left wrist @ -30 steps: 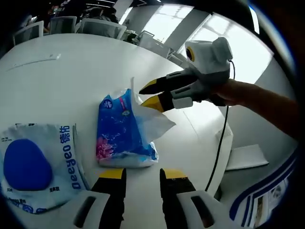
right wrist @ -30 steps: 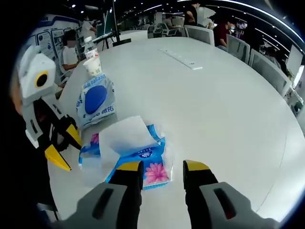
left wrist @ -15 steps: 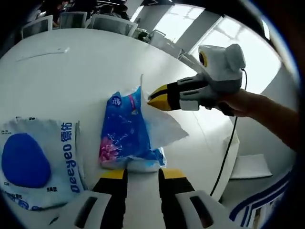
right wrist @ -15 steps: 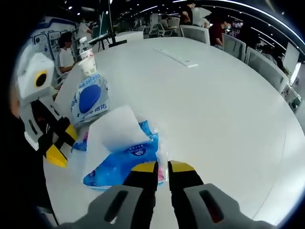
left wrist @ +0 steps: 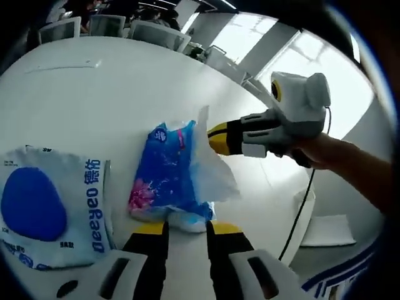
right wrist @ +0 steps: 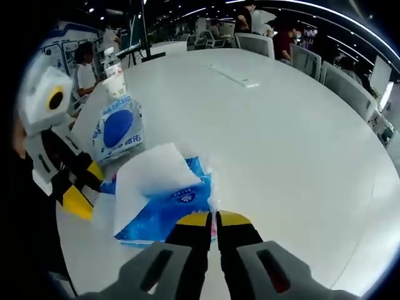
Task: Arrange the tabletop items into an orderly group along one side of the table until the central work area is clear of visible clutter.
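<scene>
A blue tissue pack point(left wrist: 164, 181) point(right wrist: 169, 209) lies on the white table point(right wrist: 281, 137), with a white tissue point(left wrist: 212, 172) point(right wrist: 153, 178) sticking out of it. My right gripper point(right wrist: 214, 219) is shut on the edge of that tissue; in the left gripper view it point(left wrist: 215, 134) comes in from the right, held by a hand. My left gripper point(left wrist: 186, 228) stands open with the pack's near end at its tips; in the right gripper view it point(right wrist: 85, 186) sits at the pack's left end. A white-and-blue wipes pack point(left wrist: 44, 206) point(right wrist: 119, 128) lies beside the tissue pack.
A paper cup point(right wrist: 116, 85) and a water bottle point(right wrist: 110, 60) stand past the wipes pack near the table's edge. A flat white strip point(right wrist: 234, 76) point(left wrist: 62, 67) lies further out on the table. Chairs point(right wrist: 256, 44) and seated people ring the table. A black cable point(left wrist: 299, 209) hangs from the right gripper.
My right gripper has gone from open above the pack to shut on the white tissue. The left gripper has crept closer to the pack's end, its jaws slightly narrower.
</scene>
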Action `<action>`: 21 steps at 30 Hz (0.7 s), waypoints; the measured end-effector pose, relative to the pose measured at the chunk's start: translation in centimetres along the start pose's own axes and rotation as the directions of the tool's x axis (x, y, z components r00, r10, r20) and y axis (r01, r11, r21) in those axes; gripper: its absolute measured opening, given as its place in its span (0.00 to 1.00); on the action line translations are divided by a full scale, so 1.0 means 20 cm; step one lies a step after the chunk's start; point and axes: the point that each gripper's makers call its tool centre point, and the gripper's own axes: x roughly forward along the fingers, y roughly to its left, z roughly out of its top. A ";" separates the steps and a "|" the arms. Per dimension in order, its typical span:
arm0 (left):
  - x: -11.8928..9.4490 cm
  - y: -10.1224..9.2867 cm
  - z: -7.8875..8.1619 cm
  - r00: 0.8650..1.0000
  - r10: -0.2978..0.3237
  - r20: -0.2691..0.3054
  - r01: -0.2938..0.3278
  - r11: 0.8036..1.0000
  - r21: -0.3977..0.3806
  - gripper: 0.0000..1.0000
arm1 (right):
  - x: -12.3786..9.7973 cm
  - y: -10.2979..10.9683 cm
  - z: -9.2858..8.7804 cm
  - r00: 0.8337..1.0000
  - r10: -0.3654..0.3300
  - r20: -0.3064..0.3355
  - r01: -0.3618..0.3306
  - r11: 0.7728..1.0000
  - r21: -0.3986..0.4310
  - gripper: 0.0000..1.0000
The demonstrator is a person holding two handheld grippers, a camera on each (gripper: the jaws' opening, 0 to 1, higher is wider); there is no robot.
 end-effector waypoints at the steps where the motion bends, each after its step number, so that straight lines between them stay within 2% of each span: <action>1: 0.00 0.00 0.00 1.000 -0.002 0.001 0.002 1.000 -0.005 0.16 | 0.00 0.00 0.00 1.000 0.000 0.000 0.000 1.000 0.000 0.00; 5: 0.02 0.00 0.02 1.000 -0.008 -0.009 0.008 1.000 -0.004 0.08 | 0.00 0.01 0.00 1.000 0.008 0.000 -0.008 1.000 0.006 0.00; 9: 0.02 0.00 0.01 1.000 -0.015 -0.022 0.014 1.000 -0.027 0.04 | 0.00 0.01 -0.01 1.000 0.008 0.000 -0.008 1.000 0.014 0.00; 13: 0.00 0.01 0.00 0.999 -0.018 -0.039 0.017 1.000 -0.015 0.00 | -0.01 0.00 -0.01 1.000 0.005 0.004 -0.005 1.000 0.026 0.00; 21: -0.07 0.01 0.01 0.999 -0.034 -0.024 0.036 0.996 0.085 0.00 | -0.10 0.04 -0.01 0.999 -0.024 0.040 0.022 0.999 0.045 0.00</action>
